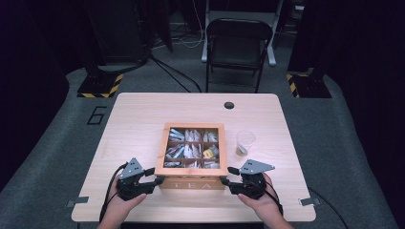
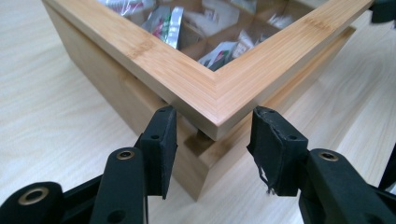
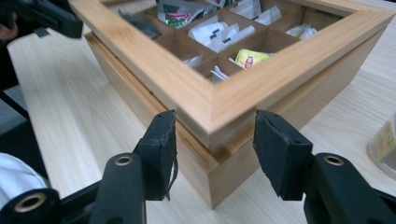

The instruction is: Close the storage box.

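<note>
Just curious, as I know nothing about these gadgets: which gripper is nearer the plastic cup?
Right. The right gripper sits at the tea box's near right corner, just below the cup; the left gripper is at the box's opposite corner.

The high view looks down over the table (image 1: 133,114); both gripper views closely face opposite front corners of the tea box (image 2: 205,88).

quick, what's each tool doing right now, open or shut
Left tool: open, jaws either side of the tea box lid's near-left corner.
Right tool: open, jaws either side of its near-right corner.

wooden table (image 1: 138,119): tea box (image 1: 193,183), plastic cup (image 1: 245,142)
</note>
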Available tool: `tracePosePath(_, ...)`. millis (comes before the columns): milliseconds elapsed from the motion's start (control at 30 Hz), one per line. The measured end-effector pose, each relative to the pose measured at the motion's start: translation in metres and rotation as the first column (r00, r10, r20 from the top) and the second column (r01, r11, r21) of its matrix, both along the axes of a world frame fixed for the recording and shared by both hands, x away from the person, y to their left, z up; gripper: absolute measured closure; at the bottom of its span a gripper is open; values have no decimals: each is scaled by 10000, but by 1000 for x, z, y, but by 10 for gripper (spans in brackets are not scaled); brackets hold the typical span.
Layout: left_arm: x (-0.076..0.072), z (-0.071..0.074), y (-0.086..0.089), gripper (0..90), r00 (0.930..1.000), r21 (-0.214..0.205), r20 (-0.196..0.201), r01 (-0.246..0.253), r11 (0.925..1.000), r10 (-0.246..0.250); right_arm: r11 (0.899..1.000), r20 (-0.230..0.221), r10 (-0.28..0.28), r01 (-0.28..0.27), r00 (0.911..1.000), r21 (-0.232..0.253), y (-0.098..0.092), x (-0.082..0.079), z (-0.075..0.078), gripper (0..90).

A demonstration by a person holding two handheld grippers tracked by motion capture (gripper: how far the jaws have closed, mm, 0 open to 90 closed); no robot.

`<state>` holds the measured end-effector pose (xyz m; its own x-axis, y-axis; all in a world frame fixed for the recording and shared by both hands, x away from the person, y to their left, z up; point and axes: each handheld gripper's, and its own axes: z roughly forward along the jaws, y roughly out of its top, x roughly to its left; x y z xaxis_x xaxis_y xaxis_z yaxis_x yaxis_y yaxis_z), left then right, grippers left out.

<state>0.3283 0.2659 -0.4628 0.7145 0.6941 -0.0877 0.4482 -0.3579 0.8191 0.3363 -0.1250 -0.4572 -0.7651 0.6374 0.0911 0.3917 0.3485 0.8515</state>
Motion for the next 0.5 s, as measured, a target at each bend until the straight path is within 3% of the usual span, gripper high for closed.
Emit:
tracePosePath(67, -1, -2, 1, 515, 10000, -90, -64, 26, 10000, -27, 9994, -109, -14, 17, 9999, 337, -2, 1, 0, 489)
tracePosePath(200, -3, -4, 2, 514, 9998, 115, -178, 102, 9999, -100, 9994, -254, -208, 214, 9995, 259, -5, 2, -2, 488)
tracePosePath(300, -5, -2, 5, 511, 9998, -199, -190, 103, 9997, -107, 9993, -197, -197, 203, 9996, 301, -7, 2, -1, 488)
tracePosePath(500, -9, 1, 7, 499, 9999, -157, -53, 110, 9998, -111, 9992, -110, -274, 277, 9996, 283, -9, 1, -1, 479)
